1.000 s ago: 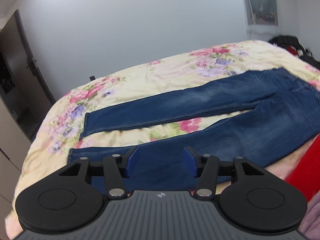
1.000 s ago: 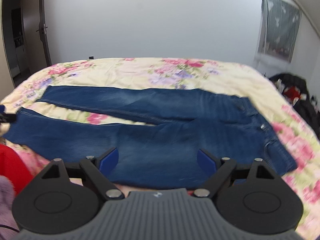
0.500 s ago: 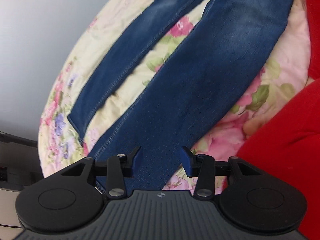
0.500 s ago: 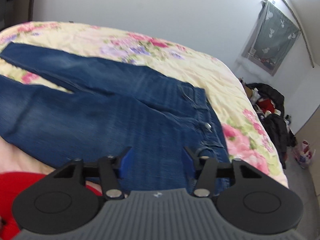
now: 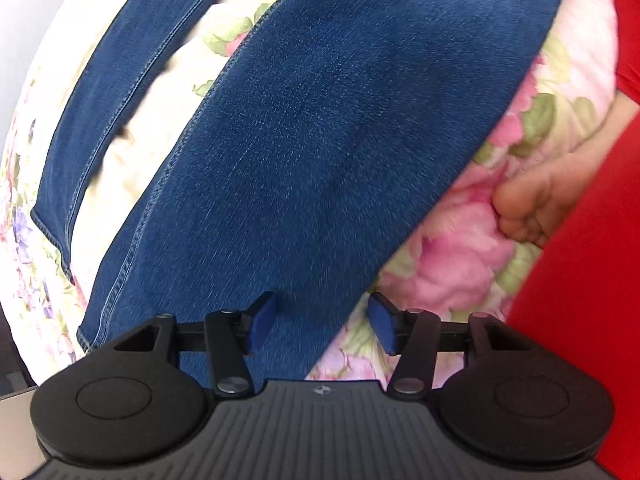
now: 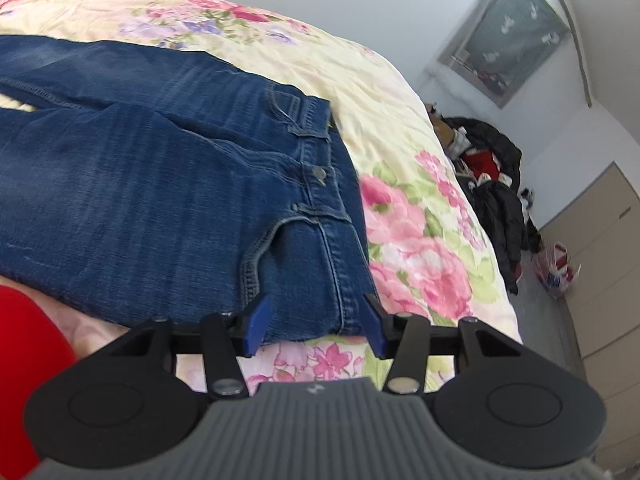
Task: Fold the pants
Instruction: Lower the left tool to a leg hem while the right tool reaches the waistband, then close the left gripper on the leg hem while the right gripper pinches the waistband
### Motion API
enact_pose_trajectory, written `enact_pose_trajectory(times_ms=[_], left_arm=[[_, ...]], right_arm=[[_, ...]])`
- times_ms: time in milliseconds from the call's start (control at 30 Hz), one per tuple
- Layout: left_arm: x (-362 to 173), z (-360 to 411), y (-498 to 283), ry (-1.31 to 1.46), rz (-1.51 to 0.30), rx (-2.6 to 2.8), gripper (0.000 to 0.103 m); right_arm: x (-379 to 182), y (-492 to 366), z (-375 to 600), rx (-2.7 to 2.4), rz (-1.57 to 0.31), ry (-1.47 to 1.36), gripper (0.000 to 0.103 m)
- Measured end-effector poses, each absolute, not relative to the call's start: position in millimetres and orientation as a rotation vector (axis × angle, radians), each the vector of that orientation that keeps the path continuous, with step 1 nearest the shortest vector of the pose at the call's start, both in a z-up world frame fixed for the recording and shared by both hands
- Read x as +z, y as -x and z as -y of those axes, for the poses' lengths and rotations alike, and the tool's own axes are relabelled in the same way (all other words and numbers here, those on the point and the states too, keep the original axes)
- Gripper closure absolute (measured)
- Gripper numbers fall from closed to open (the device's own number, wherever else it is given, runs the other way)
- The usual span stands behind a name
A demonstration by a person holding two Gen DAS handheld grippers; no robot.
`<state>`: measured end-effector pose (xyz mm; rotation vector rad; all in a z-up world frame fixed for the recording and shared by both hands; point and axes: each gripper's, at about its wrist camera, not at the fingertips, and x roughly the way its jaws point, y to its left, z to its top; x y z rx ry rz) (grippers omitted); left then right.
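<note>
Reaching for first fold: left gripper (image 5: pixel 322 322) just reopened, wide over leg (image 5: pixel 320 140) hem at 6; right gripper (image 6: pixel 316 324) narrowed, empty, at waistband (image 6: pixel 336 208); next, pinch both.

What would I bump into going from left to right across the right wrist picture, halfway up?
jeans → flowery bedspread → pile of dark clothes → beige cabinet
</note>
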<state>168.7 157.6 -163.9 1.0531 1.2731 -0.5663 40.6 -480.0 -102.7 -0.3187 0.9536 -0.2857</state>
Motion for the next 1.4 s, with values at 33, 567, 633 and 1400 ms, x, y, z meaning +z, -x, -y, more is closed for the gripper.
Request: enact_pose_trajectory(times_ms=[33,567,633,1400], left_arm=[[-165.5,-157.1,-168.1,-1.065,-1.263,-0.557,0.04],[-68.1,-181.9,-156.1,-0.618,-0.926,-0.205,0.093],[-61.6,-180.2,-158.2,-0.593,-0.917,-0.168,0.093],[-70.4,-127.1,-184.8,-0.651,-0.987,0.054,0.096]], right_arm=[[-104.8,-39.8,482.2,-0.281,-0.961,0.316,0.058],[-149.5,-28.3,465.7,0.033,-0.961,0.615,0.065],[-155.5,-29.9,464.6,0.056,-0.964,0.637,0.065],[-177.6,-4.0,450.5,0.307,-0.766,0.968,0.057]])
